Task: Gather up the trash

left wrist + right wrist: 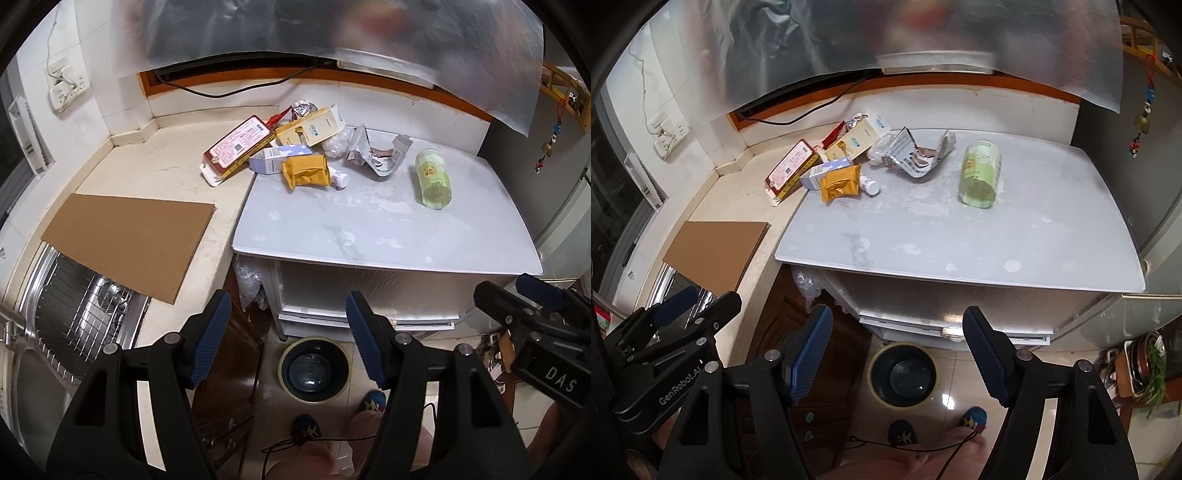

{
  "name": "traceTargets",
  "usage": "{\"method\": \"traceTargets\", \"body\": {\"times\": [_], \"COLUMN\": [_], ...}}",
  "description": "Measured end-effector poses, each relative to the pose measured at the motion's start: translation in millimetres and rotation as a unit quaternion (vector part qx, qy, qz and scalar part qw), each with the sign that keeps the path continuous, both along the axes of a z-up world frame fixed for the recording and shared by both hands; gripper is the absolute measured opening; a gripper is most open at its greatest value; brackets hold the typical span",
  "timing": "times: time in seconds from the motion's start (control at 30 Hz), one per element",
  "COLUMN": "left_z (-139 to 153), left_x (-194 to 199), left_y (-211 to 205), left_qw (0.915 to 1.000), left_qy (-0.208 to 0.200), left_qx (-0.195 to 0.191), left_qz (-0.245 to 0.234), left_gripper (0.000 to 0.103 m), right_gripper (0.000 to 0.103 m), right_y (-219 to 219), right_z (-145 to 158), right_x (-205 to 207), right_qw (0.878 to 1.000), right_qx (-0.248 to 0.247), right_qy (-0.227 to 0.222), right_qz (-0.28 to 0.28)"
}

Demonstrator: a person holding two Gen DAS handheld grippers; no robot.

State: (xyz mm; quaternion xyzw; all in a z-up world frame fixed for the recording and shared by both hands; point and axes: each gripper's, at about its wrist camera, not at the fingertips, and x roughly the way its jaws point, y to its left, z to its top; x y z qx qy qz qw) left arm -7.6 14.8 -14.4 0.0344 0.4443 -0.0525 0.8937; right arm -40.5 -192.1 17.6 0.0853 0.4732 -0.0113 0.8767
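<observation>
Both tools, left and right, are held wide open and empty; trash pile at table's 11 o'clock should be approached low, yellow packet first.

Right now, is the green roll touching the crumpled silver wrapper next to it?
Apart. The right wrist view shows bare tabletop between the green roll and the crumpled silver wrapper; the left wrist view shows the same gap.
</observation>
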Motion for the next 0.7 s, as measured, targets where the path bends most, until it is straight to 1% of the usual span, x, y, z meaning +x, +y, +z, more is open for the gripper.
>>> {"method": "traceTargets", "body": {"times": [0.13,0.33,0.53,0.7], "left_z": [2.4,2.6,0.4,-2.0], "left_x": [12.3,34.7,71.4,102.8], "left_y": [-8.4,-23.4,-44.8,-66.4], "left_qw": [1.0,1.0,0.9996,0.9993], "left_qy": [-0.001,0.0,0.014,0.027], "left_qx": [-0.003,0.001,0.007,0.006], "left_qz": [0.0,0.008,0.024,0.024], "left_gripper": [0.062,0.062,0.062,0.062], "right_gripper": [0.075,0.075,0.075,0.075], "right_y": [-7.9,-20.1,-42.0,-70.8], "right_z": [3.7,4.7,1.1,-4.1], "right_x": [5.8,26.6,66.9,106.9], "right_qw": [1.0,1.0,0.999,0.999], "right_qx": [0.003,0.007,0.015,0.03], "right_qy": [-0.003,-0.002,0.005,0.013], "right_qz": [-0.002,0.013,0.031,0.031]}}
